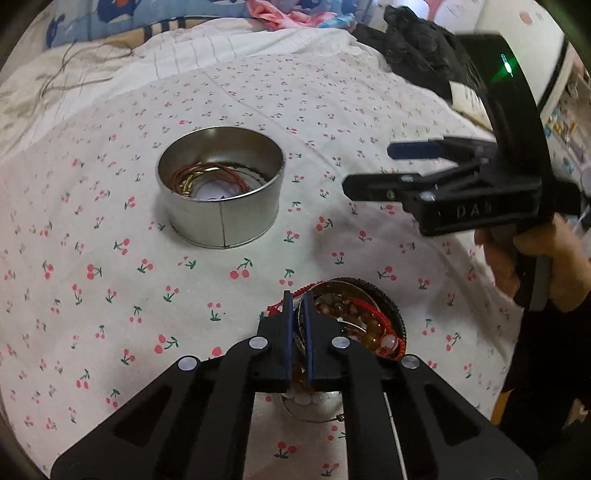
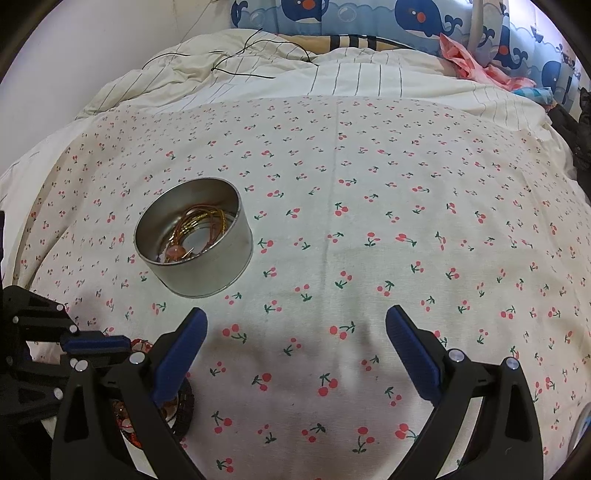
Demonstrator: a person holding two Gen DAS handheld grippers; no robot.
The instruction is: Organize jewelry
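A round metal tin (image 1: 221, 192) stands on the cherry-print cloth and holds gold and copper bangles (image 1: 201, 175); it also shows in the right wrist view (image 2: 195, 240). A pile of bracelets (image 1: 364, 325) with brown beads, red cord and a black ring lies in a low metal dish. My left gripper (image 1: 300, 306) is shut on a thin bracelet at the pile's left edge. My right gripper (image 2: 295, 325) is open and empty above the cloth, right of the tin; it shows in the left wrist view (image 1: 373, 166) too. The pile (image 2: 181, 410) is mostly hidden in the right wrist view.
A cherry-print cloth (image 2: 369, 229) covers the bed. A striped quilt (image 2: 332, 77) with a thin black cable lies behind it. Whale-print pillows (image 2: 406, 22) line the back. Dark clothing (image 1: 417, 44) lies at the far right.
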